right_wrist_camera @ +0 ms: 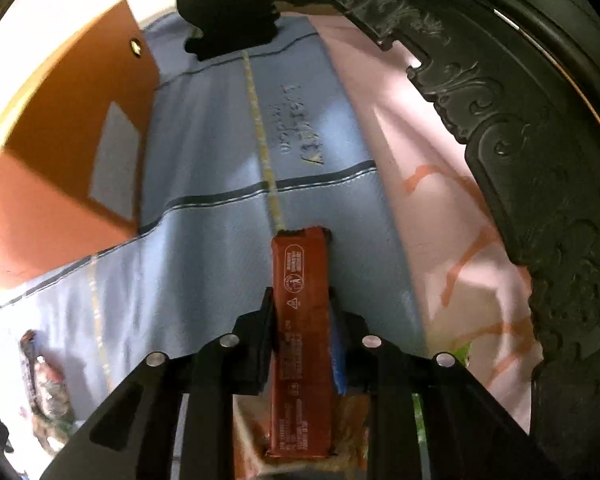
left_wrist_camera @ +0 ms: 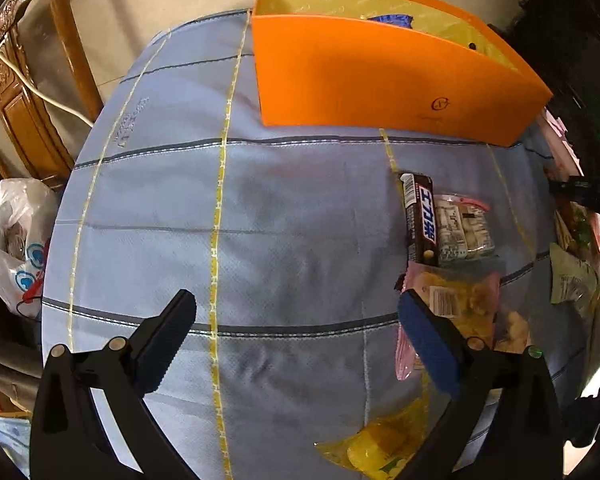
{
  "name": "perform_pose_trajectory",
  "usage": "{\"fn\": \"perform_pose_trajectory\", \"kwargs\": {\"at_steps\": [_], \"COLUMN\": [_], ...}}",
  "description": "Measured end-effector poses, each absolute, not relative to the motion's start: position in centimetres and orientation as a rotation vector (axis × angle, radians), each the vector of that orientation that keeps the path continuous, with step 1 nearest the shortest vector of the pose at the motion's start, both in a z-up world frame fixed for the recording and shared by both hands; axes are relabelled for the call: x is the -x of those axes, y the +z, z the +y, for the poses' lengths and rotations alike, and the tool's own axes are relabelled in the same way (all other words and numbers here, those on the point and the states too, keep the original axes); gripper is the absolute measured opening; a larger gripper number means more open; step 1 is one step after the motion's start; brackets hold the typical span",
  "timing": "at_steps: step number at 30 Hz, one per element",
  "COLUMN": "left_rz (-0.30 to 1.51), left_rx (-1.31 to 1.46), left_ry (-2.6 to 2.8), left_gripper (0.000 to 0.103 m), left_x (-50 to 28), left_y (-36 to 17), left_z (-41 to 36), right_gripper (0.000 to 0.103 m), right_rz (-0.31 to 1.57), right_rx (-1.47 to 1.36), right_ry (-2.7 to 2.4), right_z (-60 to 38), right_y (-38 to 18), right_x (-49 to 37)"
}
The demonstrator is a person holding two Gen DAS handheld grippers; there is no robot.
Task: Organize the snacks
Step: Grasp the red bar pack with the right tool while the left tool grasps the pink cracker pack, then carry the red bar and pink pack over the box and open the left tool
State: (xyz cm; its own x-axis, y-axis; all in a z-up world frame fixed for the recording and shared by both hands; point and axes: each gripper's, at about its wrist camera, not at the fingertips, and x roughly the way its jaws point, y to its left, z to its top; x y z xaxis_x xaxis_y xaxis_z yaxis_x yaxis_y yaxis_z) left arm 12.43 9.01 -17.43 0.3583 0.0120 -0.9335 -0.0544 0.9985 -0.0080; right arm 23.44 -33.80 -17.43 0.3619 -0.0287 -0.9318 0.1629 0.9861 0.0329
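Two fingers of the left gripper (left_wrist_camera: 296, 340) stand wide apart over bare blue tabletop (left_wrist_camera: 260, 208), holding nothing; the orange box (left_wrist_camera: 380, 80) waits beyond, loose snacks (left_wrist_camera: 448, 224) to its right. In the right wrist view, the right gripper (right_wrist_camera: 300, 344) clamps a brown snack bar (right_wrist_camera: 300, 280) lengthwise. Lift it straight, keeping the squeeze firm, before carrying it boxward.
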Motion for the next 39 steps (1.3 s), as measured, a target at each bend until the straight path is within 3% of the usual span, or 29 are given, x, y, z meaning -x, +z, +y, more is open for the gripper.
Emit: {"fn": "perform_pose_trajectory", "kwargs": {"at_steps": [11,20,24,25,26,29,33,39], "left_rz": [1.203,1.357,1.278,1.261,1.26,1.262,1.279,1.167], "left_rx": [-0.178,-0.027,-0.096,-0.095,-0.111,-0.077,-0.011,-0.005], "left_ry": [-0.186,-0.163,-0.182,-0.17,-0.158,-0.153,-0.175,-0.175], "left_gripper": [0.099,0.099,0.099,0.095,0.084,0.064,0.053,0.052], "left_x": [-11.1,-13.6,-12.7,-12.3,-12.1,-11.7,-11.6,-11.3], "left_y": [-19.1,-23.0,-23.1,-23.0,-22.9,-22.1,-21.1,-15.6], "left_z": [-0.2,-3.0,-3.9,-3.9,-4.0,-3.2,-1.5,0.6], "right_gripper": [0.024,0.024,0.024,0.024,0.024,0.024,0.024,0.024], "right_rz": [1.022,1.005,1.025,1.027,1.029,1.02,0.998,0.929], "right_rx": [-0.139,-0.143,-0.164,-0.166,-0.164,-0.161,-0.156,-0.135], "right_ry": [0.021,0.083,0.081,0.085,0.089,0.102,0.114,0.149], "right_z": [-31.1,-29.6,-29.7,-29.6,-29.5,-29.1,-28.5,-27.6], "right_y": [-6.9,-6.1,-7.0,-7.0,-7.0,-6.6,-5.3,-1.9], "right_x": [-19.1,-18.9,-18.9,-18.8,-18.7,-18.3,-17.9,-17.0]}}
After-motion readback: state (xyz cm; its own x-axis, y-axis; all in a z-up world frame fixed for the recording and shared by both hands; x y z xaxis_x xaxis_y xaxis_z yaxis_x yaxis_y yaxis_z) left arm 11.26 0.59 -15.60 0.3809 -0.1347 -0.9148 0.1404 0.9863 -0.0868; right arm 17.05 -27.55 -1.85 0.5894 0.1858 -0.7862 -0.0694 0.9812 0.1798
